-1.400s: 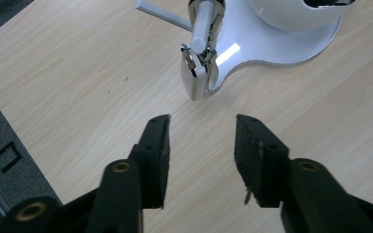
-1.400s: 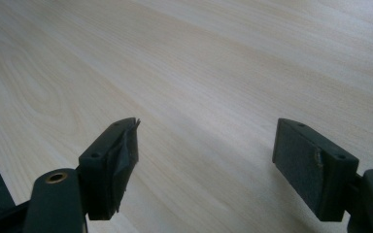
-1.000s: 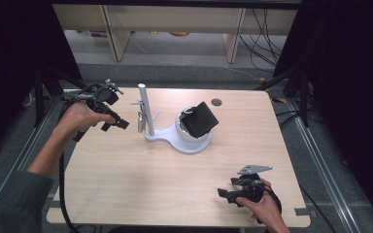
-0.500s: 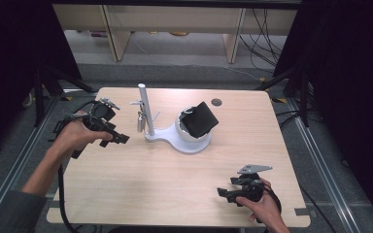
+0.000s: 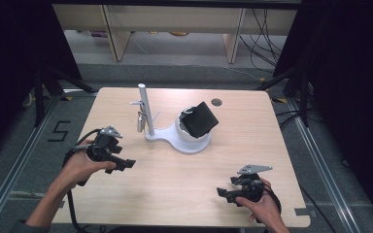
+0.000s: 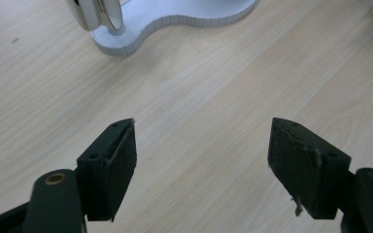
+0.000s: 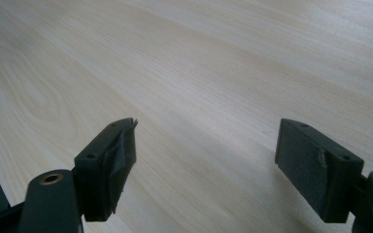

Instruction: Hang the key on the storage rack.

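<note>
A white stand (image 5: 164, 136) carries an upright grey post (image 5: 144, 104), and a small shiny metal piece (image 5: 139, 121) hangs beside the post. A black block (image 5: 200, 119) leans in the stand's white bowl (image 5: 185, 135). My left gripper (image 5: 127, 163) is low over the table's left side, in front of the stand. Its jaws have just been opening and stand wide, with bare wood between them (image 6: 201, 133). The stand's base (image 6: 184, 17) and the metal piece (image 6: 97, 12) lie ahead of it. My right gripper (image 5: 221, 192) rests open near the front right (image 7: 206, 133).
The wooden table (image 5: 272, 141) has a round cable hole (image 5: 216, 102) at its back edge. Black frame legs and cables stand on the floor around it, and shelving lies beyond the far edge. A cable trails from the left gripper off the table's front left.
The left hand has come down and back from beside the post toward the table's front left. The right hand has kept still.
</note>
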A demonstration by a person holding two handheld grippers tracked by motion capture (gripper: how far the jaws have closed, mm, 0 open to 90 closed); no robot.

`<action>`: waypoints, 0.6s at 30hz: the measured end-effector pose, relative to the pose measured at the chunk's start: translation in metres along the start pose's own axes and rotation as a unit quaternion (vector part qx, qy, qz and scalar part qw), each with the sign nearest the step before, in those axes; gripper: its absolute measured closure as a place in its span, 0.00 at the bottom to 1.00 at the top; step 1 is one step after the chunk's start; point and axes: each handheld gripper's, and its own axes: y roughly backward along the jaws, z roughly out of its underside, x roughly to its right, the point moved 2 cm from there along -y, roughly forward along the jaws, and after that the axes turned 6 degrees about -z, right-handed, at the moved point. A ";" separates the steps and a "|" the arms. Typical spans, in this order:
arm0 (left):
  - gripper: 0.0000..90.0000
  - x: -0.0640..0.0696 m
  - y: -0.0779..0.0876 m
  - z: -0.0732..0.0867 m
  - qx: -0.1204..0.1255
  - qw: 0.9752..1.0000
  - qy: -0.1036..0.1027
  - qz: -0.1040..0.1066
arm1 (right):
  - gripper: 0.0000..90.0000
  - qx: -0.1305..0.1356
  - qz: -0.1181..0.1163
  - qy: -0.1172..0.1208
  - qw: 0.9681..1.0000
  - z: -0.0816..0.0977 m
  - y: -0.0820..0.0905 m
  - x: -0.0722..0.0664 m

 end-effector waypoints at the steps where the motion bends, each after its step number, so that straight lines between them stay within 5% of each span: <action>1: 0.29 0.002 -0.001 0.003 0.000 1.000 -0.001 -0.001 | 0.26 0.000 -0.002 0.000 1.000 0.000 0.000 0.000; 18: 0.28 0.032 -0.030 0.041 0.001 1.000 -0.020 0.013 | 0.26 0.000 -0.002 0.000 1.000 0.000 0.000 0.000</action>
